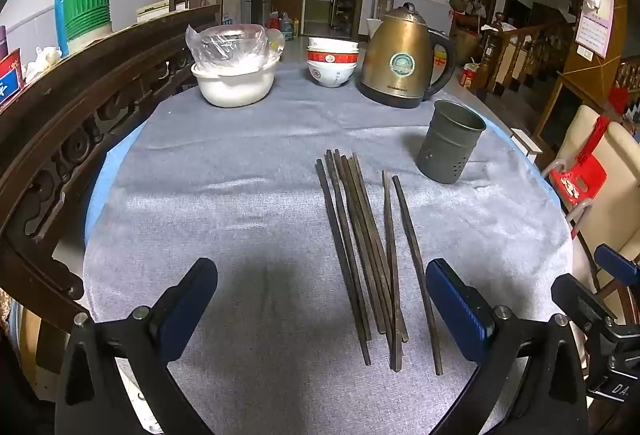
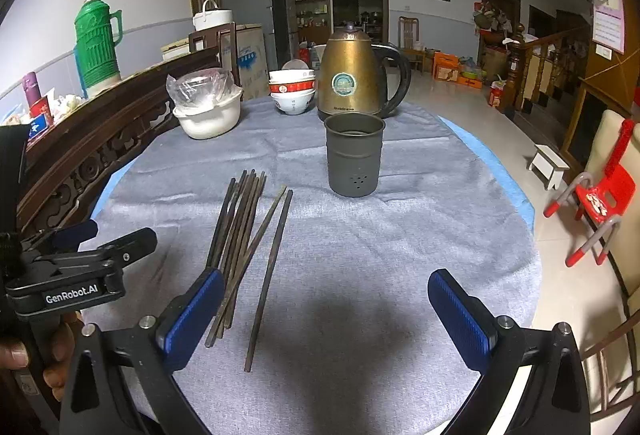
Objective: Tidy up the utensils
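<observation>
I see left gripper (image 1: 321, 299) jaws wide, nothing held, tilted down over chopsticks (image 1: 362, 247) lying loose on the counter (image 1: 224, 195), right gripper (image 2: 326, 311) jaws wide too, empty, tilted down beside them, holder (image 2: 354, 160) upright beyond, near kettle (image 2: 354, 75)

The chopsticks (image 1: 362, 255) are dark brown, thin and squared, lying flat on the grey cloth (image 1: 240, 195) in a loose bundle. Most are pressed side by side and overlap near their closer ends; two lie slightly apart on the side nearer the holder (image 2: 354, 160), one crossing the bundle at a shallow angle. The holder is a dull grey metal cup, upright, open at the top, with small holes punched low in its wall. It stands apart from the chopsticks, beyond their far tips, and looks empty.
</observation>
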`<state>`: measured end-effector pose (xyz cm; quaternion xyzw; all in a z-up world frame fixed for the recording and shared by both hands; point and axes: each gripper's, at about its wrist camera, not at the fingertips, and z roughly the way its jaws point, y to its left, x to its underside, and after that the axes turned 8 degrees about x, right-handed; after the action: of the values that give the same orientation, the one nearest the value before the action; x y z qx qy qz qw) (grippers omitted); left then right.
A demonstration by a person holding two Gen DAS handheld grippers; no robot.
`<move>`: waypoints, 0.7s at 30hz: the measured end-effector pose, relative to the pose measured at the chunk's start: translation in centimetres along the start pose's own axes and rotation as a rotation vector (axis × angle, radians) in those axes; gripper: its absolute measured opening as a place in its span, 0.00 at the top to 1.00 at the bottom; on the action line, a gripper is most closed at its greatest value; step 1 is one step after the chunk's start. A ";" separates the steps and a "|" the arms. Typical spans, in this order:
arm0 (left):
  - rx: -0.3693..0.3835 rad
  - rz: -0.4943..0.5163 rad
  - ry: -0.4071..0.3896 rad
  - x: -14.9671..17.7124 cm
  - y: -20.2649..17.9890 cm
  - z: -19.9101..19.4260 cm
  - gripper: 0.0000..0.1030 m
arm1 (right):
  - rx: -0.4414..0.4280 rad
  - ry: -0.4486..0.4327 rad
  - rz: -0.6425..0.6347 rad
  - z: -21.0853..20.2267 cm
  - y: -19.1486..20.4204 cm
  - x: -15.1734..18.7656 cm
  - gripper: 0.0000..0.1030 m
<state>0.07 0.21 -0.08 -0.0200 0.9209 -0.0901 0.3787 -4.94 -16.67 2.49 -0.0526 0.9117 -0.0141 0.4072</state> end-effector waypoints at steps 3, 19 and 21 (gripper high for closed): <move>-0.001 -0.001 0.003 0.0 0.2 0.1 0.00 | 0.001 0.000 -0.003 0.0 0.1 0.0 0.00; 0.007 -0.007 0.001 -0.2 0.5 0.2 0.00 | 0.009 -0.008 -0.017 -0.1 0.5 -0.4 0.00; 0.007 -0.006 0.001 -0.3 0.6 0.2 0.00 | 0.010 -0.008 -0.019 -0.1 0.6 -0.4 0.00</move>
<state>0.40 0.77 -0.12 -0.0214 0.9208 -0.0945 0.3778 -4.80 -16.03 2.77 -0.0592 0.9095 -0.0222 0.4108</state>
